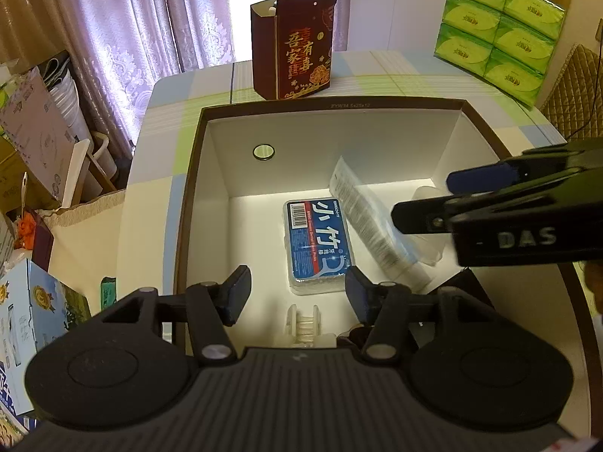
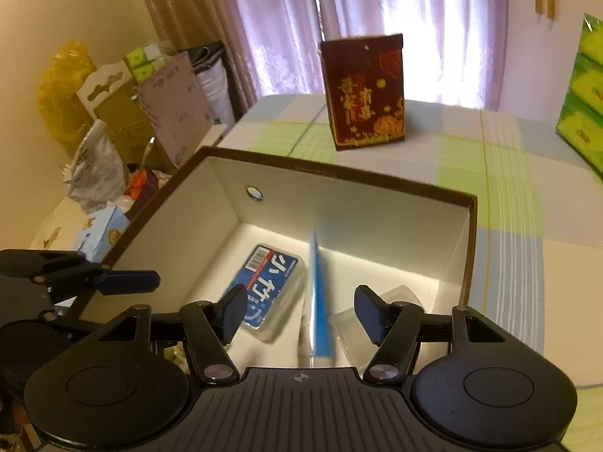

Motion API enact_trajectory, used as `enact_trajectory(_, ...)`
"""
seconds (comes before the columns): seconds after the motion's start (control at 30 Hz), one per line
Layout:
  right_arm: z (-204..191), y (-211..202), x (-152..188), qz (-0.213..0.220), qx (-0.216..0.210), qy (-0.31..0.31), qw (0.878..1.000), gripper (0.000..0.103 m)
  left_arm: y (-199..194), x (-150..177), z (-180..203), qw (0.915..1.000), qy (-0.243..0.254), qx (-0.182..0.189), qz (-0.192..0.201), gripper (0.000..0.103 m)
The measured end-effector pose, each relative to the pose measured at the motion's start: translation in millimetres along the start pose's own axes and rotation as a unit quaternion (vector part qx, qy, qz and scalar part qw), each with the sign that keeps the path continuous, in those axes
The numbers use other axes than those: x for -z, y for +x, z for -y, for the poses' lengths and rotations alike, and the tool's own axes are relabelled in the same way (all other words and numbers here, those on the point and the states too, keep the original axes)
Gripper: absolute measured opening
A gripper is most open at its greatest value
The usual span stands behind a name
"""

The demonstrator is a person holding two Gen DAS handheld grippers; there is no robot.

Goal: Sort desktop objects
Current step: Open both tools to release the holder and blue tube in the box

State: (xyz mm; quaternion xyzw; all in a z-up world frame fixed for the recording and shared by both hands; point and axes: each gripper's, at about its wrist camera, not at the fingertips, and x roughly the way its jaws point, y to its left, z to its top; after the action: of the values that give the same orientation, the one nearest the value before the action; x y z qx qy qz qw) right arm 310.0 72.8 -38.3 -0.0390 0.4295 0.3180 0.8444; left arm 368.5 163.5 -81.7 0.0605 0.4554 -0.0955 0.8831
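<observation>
Both sets of jaws apart over the brown white-lined cardboard box (image 1: pixel 211 128) on the table: left gripper (image 1: pixel 297 293) empty, right gripper (image 2: pixel 297 314) likewise, blurred blue-and-white tube (image 2: pixel 319 301) dropping beside the blue floss-pick case (image 1: pixel 318 243), apparently just released for sorting.

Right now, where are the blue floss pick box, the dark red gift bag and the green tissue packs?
blue floss pick box (image 1: pixel 318 245): left wrist view, label centre.
dark red gift bag (image 1: pixel 297 52): left wrist view, printed front.
green tissue packs (image 1: pixel 501 30): left wrist view, stack middle.
</observation>
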Motion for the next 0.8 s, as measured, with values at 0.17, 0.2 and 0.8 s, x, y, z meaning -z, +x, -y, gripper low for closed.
enact_trajectory(0.17,-2.8,-10.4,2.6,0.001,-0.004,-0.024,1.000,0.065,-5.6,2.1,0.0,1.0000,-0.005,-0.001,0.003,0.060)
enact_trajectory(0.2,-3.4,-12.4,3.3,0.002,-0.004,-0.027,1.000,0.068,-6.8,2.5,0.3,1.0000,-0.006,-0.001,0.003,0.061)
enact_trajectory(0.8,-11.4,-56.8,12.9,0.038,-0.019,-0.034,0.999,0.101,-40.5,7.7,4.4,0.9988,-0.044,-0.014,0.017,0.095)
